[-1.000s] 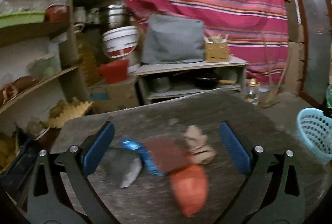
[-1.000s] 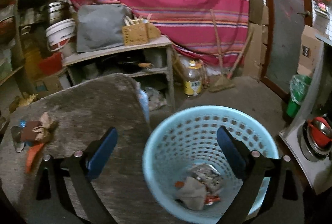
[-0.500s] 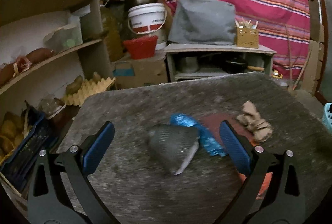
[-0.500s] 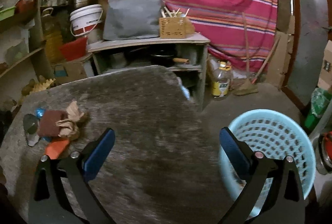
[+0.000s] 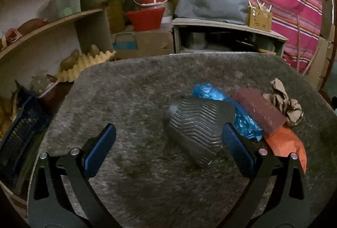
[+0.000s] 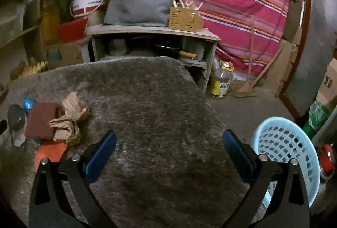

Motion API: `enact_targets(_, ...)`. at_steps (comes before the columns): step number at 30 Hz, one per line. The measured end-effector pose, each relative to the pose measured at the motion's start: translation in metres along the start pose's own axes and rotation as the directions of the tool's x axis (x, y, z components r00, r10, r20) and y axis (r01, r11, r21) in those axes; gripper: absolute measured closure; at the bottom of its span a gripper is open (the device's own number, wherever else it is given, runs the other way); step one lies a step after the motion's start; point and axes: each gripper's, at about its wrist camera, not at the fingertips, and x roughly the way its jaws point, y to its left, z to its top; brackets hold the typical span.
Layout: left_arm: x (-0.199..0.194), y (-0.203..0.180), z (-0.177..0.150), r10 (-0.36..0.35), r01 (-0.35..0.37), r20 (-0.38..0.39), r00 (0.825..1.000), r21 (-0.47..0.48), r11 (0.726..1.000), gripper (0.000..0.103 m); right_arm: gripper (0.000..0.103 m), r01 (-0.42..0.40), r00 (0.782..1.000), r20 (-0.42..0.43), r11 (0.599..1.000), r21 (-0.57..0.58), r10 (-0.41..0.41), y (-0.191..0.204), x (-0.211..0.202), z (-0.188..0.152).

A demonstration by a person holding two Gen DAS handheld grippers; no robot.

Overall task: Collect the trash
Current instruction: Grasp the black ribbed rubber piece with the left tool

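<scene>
Left gripper point(image 5: 168, 139) and right gripper point(image 6: 169, 141) both hold fingers spread wide.

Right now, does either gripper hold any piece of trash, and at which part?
Nothing is held. The left gripper is open near the grey ribbed wrapper; the right gripper is open over the table.

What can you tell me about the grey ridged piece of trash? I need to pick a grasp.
The grey ridged piece looks like thin, flattened plastic with chevron ribs, dark and slightly shiny. It lies tilted on the fuzzy grey table cover, overlapping the blue wrapper. It sits inside the open left gripper, near the right-side finger; contact unclear.
</scene>
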Motion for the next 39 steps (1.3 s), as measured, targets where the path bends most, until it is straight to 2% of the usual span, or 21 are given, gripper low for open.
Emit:
enact_targets(3, -0.002, -0.013, -0.001, -0.031, 0.031, 0.003, 1.0, 0.025, 0.999, 0.005, 0.004, -0.016, 1.0, -0.013, 1.0, 0.001, 0.016, 0.001, 0.003, 0.001)
enact_targets(5, -0.002, -0.02, 0.001, -0.027, 0.027, 0.013, 1.0, 0.045, 0.999, 0.005, 0.004, -0.039, 0.999, -0.027, 0.999, 0.016, 0.039, -0.001, 0.005, 0.001)
enact_targets(9, 0.006, -0.025, 0.006, -0.048, 0.048, -0.007, 0.999, 0.029, 0.998, 0.005, 0.004, -0.04, 0.998, -0.044, 0.999, 0.023, 0.041, 0.0, 0.009, 0.0)
enact_targets(15, 0.022, -0.032, 0.006, -0.001, 0.007, -0.055, 0.998, 0.111, 0.994, 0.005, 0.004, -0.047, 0.997, -0.059, 0.998, 0.051, 0.05, -0.004, 0.012, 0.0)
enact_targets(18, 0.025, -0.028, 0.003, -0.002, 0.01, -0.066, 0.998, 0.125, 0.992, 0.005, 0.004, -0.051, 0.996, -0.064, 0.997, 0.066, 0.055, -0.007, 0.013, 0.0)
enact_targets(27, 0.048, -0.032, 0.007, -0.067, 0.087, -0.134, 0.989, 0.147, 0.985, 0.005, 0.004, -0.069, 0.994, -0.077, 0.995, 0.078, 0.075, 0.0, 0.017, -0.003)
enact_targets(32, 0.064, -0.03, 0.008, -0.103, 0.13, -0.197, 0.975, 0.128, 0.983, 0.005, 0.004, -0.066, 0.994, -0.089, 0.997, 0.045, 0.07, 0.011, 0.021, -0.004)
enact_targets(34, 0.067, -0.027, 0.009, -0.102, 0.127, -0.211, 0.972, 0.109, 0.986, 0.006, 0.004, -0.066, 0.993, -0.091, 0.997, 0.041, 0.069, 0.013, 0.022, -0.004)
enact_targets(36, 0.067, -0.025, 0.009, -0.118, 0.14, -0.206, 0.971, 0.094, 0.986, 0.016, 0.004, -0.071, 0.993, -0.091, 0.997, 0.04, 0.074, 0.015, 0.023, -0.004)
enact_targets(39, 0.063, -0.025, 0.008, -0.115, 0.136, -0.192, 0.975, 0.095, 0.986, 0.016, 0.004, -0.078, 0.993, -0.082, 0.997, 0.029, 0.08, 0.021, 0.022, -0.002)
